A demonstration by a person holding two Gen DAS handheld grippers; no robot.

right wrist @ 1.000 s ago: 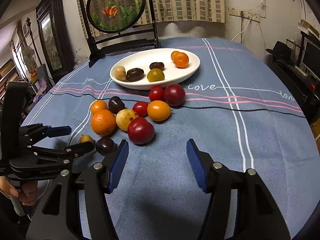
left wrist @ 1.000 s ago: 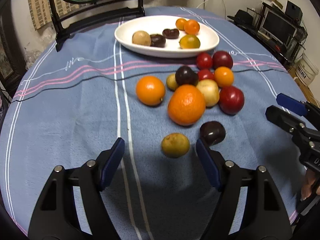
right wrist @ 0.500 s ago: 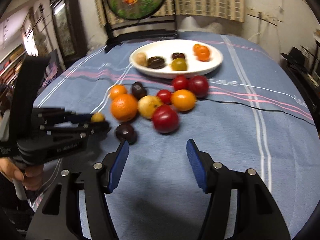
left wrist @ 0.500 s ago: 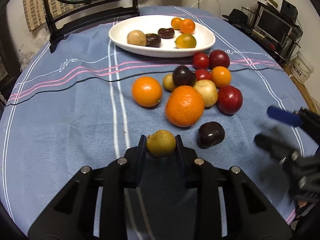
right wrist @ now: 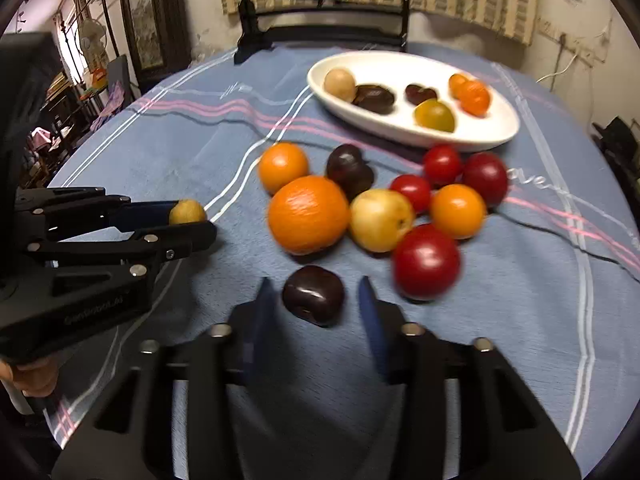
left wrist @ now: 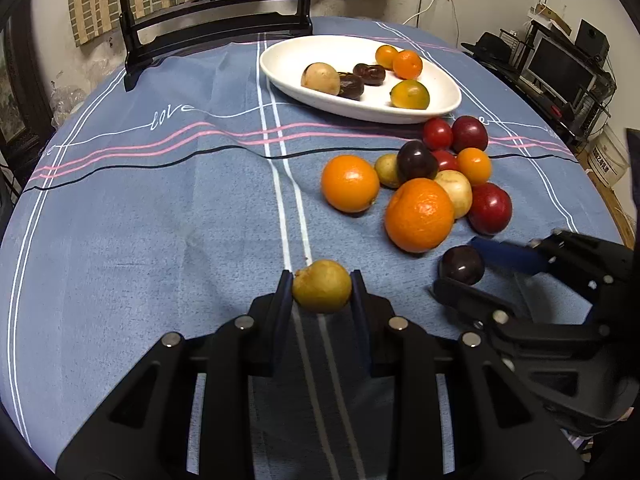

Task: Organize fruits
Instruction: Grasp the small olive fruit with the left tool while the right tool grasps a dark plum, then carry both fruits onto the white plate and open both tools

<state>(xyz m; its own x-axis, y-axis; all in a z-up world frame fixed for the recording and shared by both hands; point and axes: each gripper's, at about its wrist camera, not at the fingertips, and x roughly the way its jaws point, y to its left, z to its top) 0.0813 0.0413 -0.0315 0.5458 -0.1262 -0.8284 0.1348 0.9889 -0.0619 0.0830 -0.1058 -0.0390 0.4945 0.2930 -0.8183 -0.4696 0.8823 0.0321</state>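
Yellow-green fruit (left wrist: pixel 322 286) clamped between both fingers of left gripper (left wrist: pixel 320 292), lower centre of left view, over the white stripes of the blue cloth (left wrist: pixel 160 220); whether it touches the cloth, cannot tell. Same fruit (right wrist: pixel 187 212) shows at left edge of right view, pinched at the gripper tips.

Dark plum (right wrist: pixel 314 295) lies on the cloth, lower centre of right view, between the fingers of right gripper (right wrist: pixel 314 308). Jaws spread, a gap on each side of the plum, nothing gripped. In left view the plum (left wrist: pixel 462 265) sits at lower right, between the right gripper's two fingers.

Fruit pile just above the plum, centre-right: big orange (right wrist: pixel 308 214), smaller orange (right wrist: pixel 283 167), pale yellow fruit (right wrist: pixel 381 220), red plum (right wrist: pixel 426 262), further red, dark and orange pieces touching one another.

White oval plate (right wrist: pixel 496 136) upper right, close behind the pile, holding six pieces: one tan, two dark, one green-yellow, two orange.

Dark wooden stand (left wrist: pixel 216 12) at far table edge, top of frame.
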